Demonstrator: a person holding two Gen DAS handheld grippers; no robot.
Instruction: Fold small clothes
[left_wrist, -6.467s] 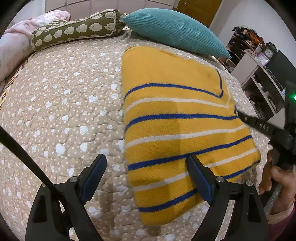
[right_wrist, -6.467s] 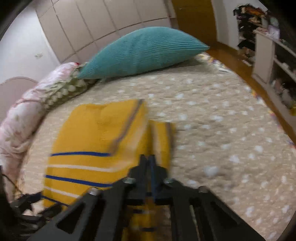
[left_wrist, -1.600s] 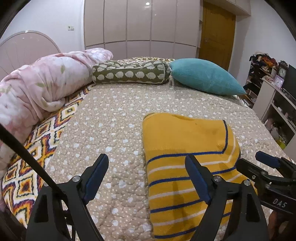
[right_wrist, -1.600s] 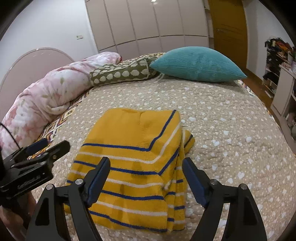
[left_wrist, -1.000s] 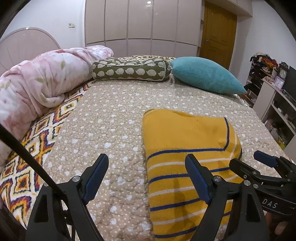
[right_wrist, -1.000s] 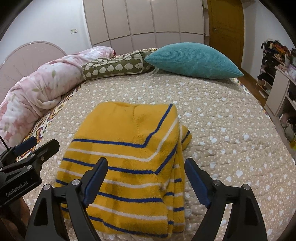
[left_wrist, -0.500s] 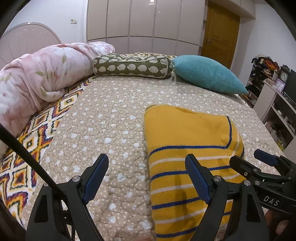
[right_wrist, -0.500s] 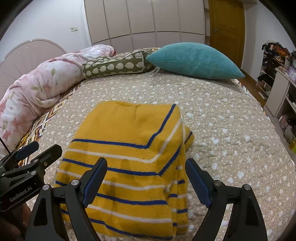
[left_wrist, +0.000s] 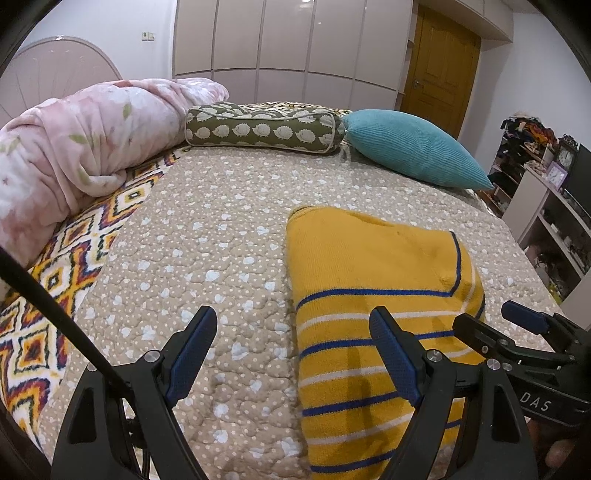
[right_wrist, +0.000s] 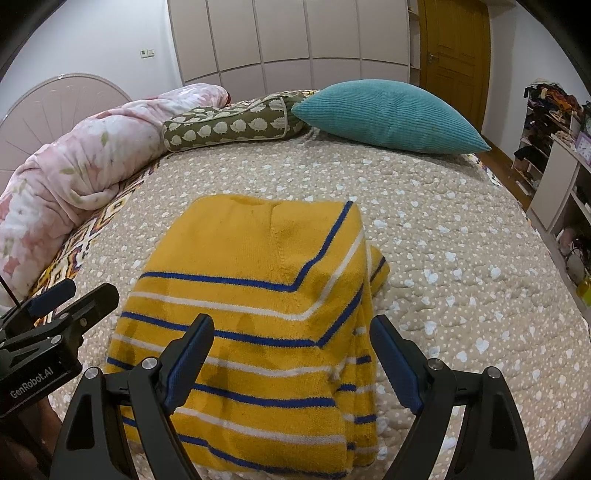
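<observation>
Bed quilt bare left of folded yellow striped sweater; pink duvet, teal cushion, hedgehog bolster line far edge. Left tool and right tool gape wide, empty.

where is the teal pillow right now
The teal pillow lies at the far end of the bed, right of the hedgehog-print bolster, beyond the folded yellow striped sweater.
</observation>
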